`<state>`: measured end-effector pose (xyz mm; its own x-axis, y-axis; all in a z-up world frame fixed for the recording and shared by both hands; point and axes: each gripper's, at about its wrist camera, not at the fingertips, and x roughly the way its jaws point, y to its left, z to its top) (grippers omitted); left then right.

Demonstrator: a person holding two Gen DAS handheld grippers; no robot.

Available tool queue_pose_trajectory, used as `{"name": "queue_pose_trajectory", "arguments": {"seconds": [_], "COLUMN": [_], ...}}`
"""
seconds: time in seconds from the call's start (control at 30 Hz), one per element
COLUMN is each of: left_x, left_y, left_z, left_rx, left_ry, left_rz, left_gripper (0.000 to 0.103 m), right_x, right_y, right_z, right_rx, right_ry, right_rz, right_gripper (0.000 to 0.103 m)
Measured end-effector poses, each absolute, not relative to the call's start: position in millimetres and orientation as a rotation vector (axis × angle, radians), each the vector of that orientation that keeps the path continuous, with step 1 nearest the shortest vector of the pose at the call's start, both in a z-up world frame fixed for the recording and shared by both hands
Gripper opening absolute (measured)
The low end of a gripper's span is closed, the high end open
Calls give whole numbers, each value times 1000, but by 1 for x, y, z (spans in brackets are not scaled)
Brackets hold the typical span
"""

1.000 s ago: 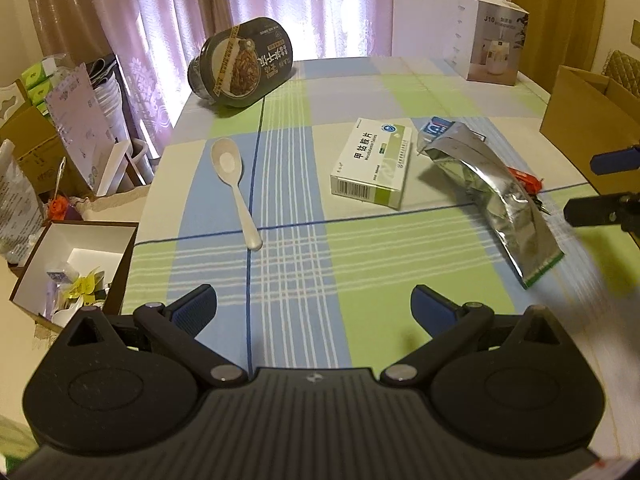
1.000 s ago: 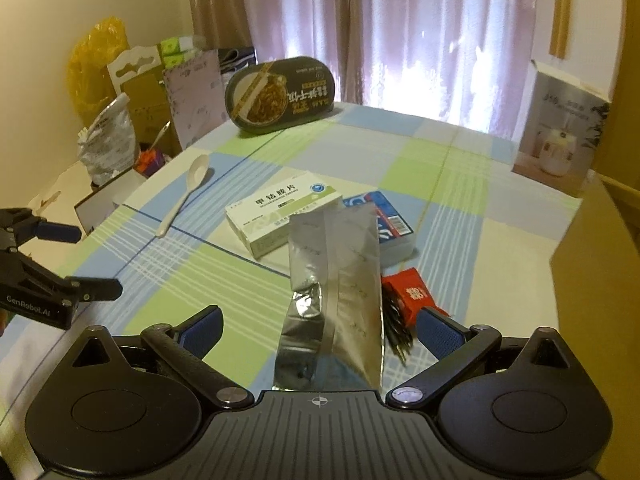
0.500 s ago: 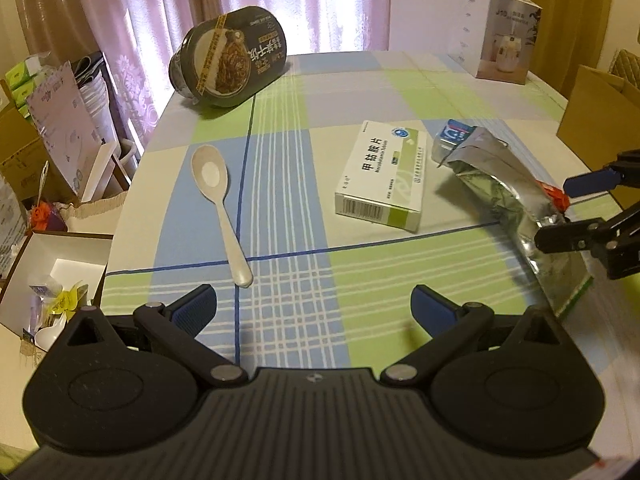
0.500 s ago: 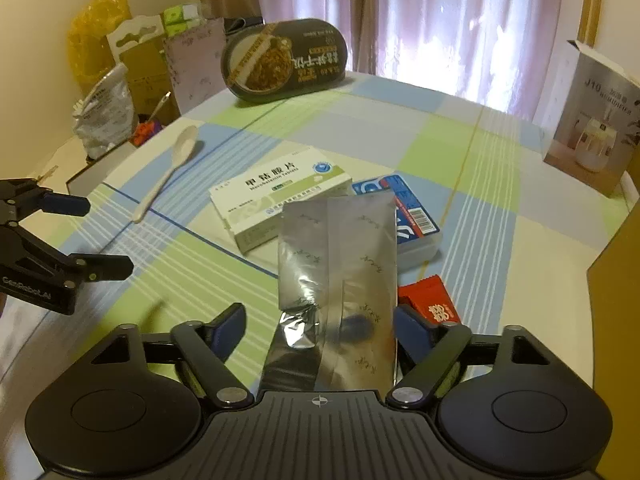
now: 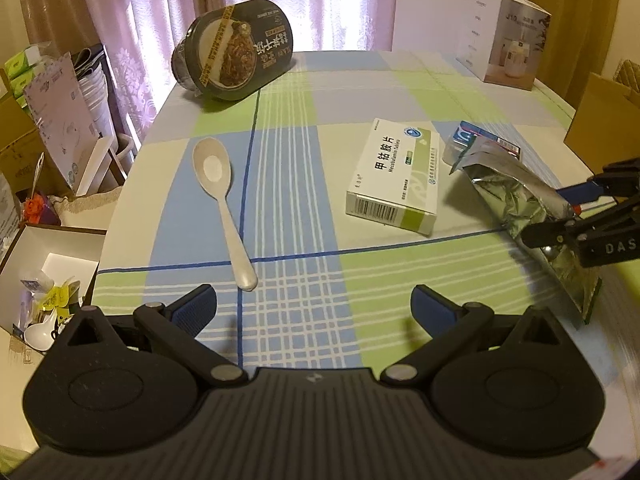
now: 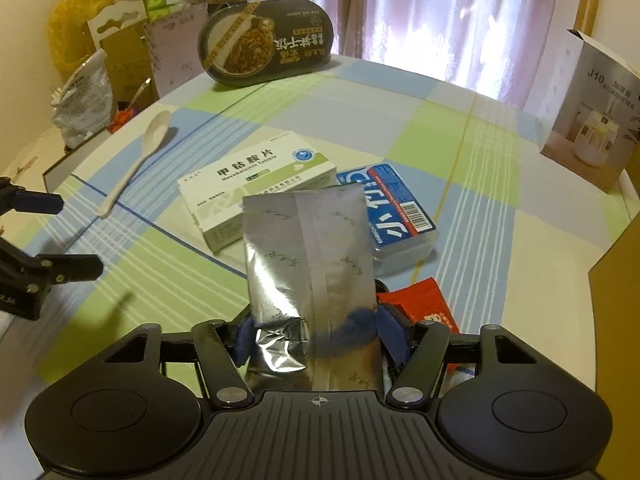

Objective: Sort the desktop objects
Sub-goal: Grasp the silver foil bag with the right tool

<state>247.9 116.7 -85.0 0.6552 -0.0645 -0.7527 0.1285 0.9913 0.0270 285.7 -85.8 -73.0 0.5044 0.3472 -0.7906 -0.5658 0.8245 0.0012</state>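
My right gripper (image 6: 317, 335) is shut on a silver foil pouch (image 6: 308, 240), its blue pads pressing both long edges and creasing the near end. The pouch's far end rests over a green-and-white medicine box (image 6: 248, 184) and a blue-labelled plastic box (image 6: 396, 200). A red packet (image 6: 424, 300) lies just right of the pouch. My left gripper (image 5: 314, 308) hovers open over the checked tablecloth (image 5: 288, 168), with nothing between its fingers. A white spoon (image 5: 224, 200) lies just ahead of it, to the left. In the left wrist view, the right gripper (image 5: 576, 216) shows at the right edge, around the pouch (image 5: 516, 188).
A dark instant-noodle tub (image 5: 236, 48) leans at the far left of the table. At the far right stands a white humidifier box (image 5: 504, 36), with a brown cardboard box (image 5: 600, 120) beyond the right edge. Off the left edge are an open white box (image 5: 44, 264) and stacked clutter.
My right gripper's fingers have closed from wide open onto the foil pouch's sides. My left gripper has shifted, so the spoon and medicine box now sit nearer and more central.
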Motion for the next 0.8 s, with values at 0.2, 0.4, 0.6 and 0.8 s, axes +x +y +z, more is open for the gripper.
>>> {"name": "queue_pose_trajectory", "arguments": {"seconds": [0.2,0.4,0.6,0.8], "left_x": [249,249,251,253], "left_y": [120,123,124,128], "left_z": [-87,-87,-87,-89], "left_rx": [76,67,66,57], "left_ry": [850,845,844,852], "left_rz": [-105,-104,-109,-108], "left_gripper": [102,102,102,102], "right_x": [287,280,276,266], "right_y": [-82,-74,-70,-65], "right_z": [-77,-74,-68,-66], "right_rx": [-310,-372,-375,-330], "right_ry": [884,851,862,890], "right_rz": [555,560,585,624], "right_gripper": [61,38,29,30]}}
